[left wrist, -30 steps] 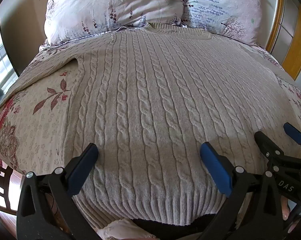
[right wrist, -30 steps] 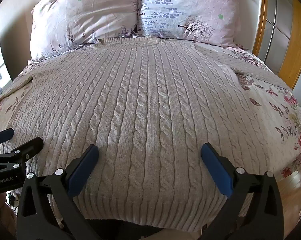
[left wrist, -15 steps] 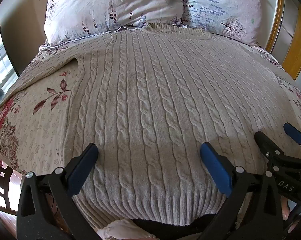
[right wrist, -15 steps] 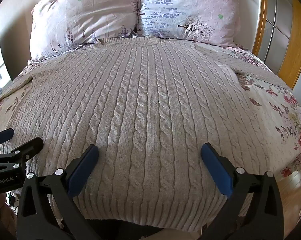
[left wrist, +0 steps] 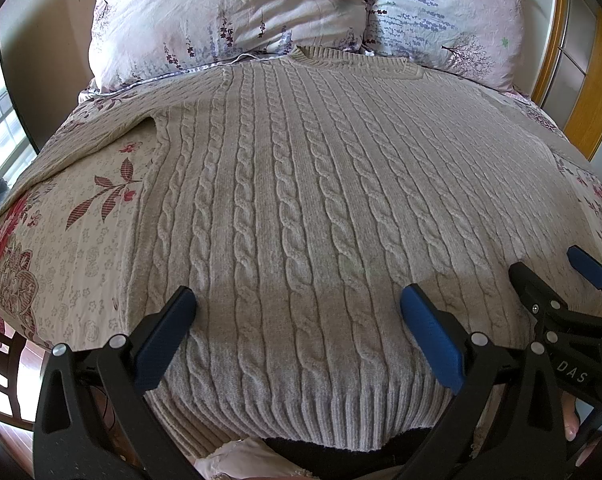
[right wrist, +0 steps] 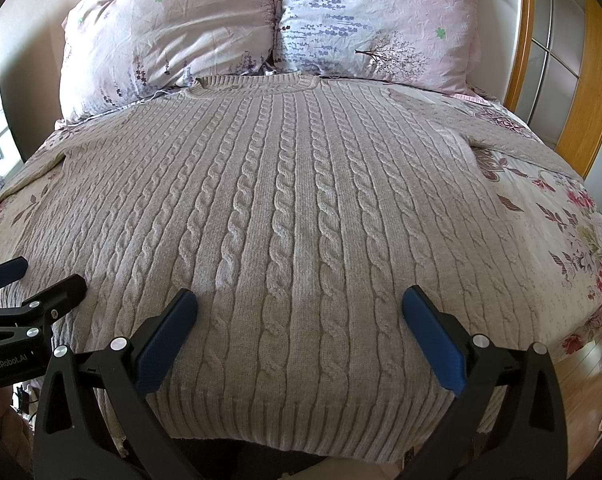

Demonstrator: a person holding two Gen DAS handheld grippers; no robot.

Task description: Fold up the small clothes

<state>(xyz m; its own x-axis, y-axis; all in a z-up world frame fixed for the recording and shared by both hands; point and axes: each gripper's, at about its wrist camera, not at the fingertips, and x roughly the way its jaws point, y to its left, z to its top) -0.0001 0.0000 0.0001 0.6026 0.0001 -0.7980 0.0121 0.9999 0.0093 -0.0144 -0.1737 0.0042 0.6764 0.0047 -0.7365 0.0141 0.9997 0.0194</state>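
Nothing is folded yet — the sweater lies flat across the bed, filling mid-frame, neck toward the pillows up top, sleeves out at both sides. My left gripper and right gripper hover at the hem, jaws wide apart, holding nothing — unchanged from a second ago.

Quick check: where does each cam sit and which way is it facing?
Left wrist: on the left tongs, over the hem, facing the pillows; own open fingers and the right tongs show.
Right wrist: on the right tongs, same heading; own open fingers and the left tongs show.
Shared: the flat sweater, pillows, bedspread.
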